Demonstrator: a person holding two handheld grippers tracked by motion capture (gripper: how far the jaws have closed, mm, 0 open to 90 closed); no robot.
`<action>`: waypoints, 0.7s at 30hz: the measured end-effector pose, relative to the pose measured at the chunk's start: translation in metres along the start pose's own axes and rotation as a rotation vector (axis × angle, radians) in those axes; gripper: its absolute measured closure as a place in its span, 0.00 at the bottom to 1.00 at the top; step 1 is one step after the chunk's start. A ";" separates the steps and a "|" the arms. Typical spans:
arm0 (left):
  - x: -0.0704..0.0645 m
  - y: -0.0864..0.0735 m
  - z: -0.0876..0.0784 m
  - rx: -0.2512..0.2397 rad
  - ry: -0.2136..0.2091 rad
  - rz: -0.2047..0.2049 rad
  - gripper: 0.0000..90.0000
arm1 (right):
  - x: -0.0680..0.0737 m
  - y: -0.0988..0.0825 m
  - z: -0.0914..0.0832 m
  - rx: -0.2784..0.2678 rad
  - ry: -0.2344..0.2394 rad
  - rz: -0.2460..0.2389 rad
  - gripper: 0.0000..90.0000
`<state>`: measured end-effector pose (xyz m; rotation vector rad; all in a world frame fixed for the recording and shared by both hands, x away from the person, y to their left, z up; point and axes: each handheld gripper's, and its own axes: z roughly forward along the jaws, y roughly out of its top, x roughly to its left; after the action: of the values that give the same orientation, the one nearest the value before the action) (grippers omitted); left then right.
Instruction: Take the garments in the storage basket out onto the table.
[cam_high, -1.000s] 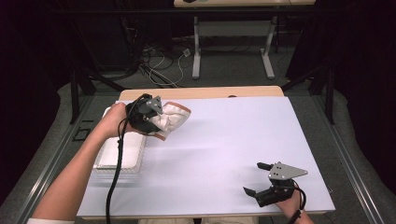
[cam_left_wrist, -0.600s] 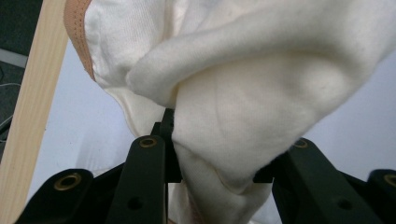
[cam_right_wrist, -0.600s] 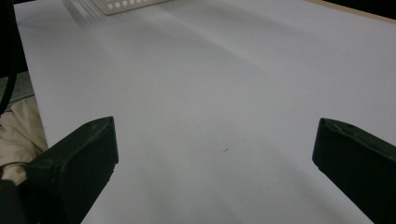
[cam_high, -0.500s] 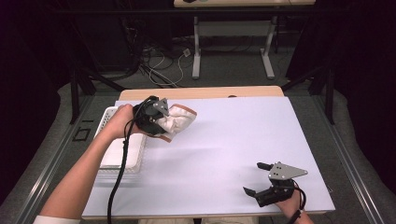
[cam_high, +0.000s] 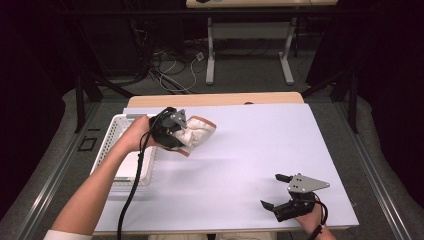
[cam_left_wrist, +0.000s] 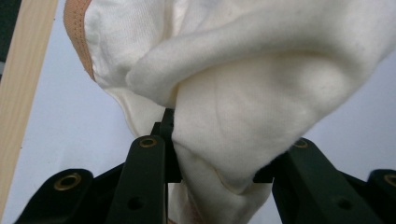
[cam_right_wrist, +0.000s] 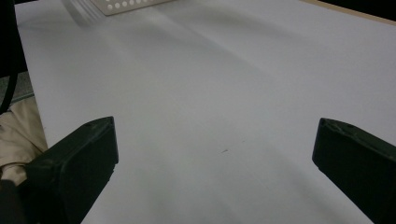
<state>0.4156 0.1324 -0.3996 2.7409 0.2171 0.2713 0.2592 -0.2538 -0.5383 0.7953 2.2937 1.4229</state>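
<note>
While gripped, cloth (cam_high: 196, 133) above sheet (cam_high: 250, 165)

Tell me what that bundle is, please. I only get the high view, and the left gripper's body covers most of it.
Observer: It's a white cloth with a tan stitched edge, bunched into thick folds.
Operator: Is it really gripped, or just resting on the tool?
Observer: Gripped. In the left gripper view, the left gripper has a fold pinched between its two black jaws.
Operator: And the right gripper near the front edge, has it got anything?
Observer: Nothing. In the right gripper view, the right gripper has its jaws wide apart with bare white table cover between them.
</note>
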 end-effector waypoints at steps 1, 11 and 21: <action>0.000 0.000 0.001 0.003 -0.003 0.002 0.74 | 0.000 0.000 0.000 -0.001 0.000 0.000 0.00; -0.003 0.004 0.009 -0.013 -0.018 0.009 0.74 | 0.000 0.000 0.000 0.003 0.004 0.006 0.00; -0.008 0.008 0.018 -0.019 -0.037 0.015 0.74 | 0.000 -0.001 0.001 0.003 0.008 0.005 0.00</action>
<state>0.4125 0.1172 -0.4147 2.7272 0.1833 0.2255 0.2598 -0.2534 -0.5392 0.7976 2.3020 1.4279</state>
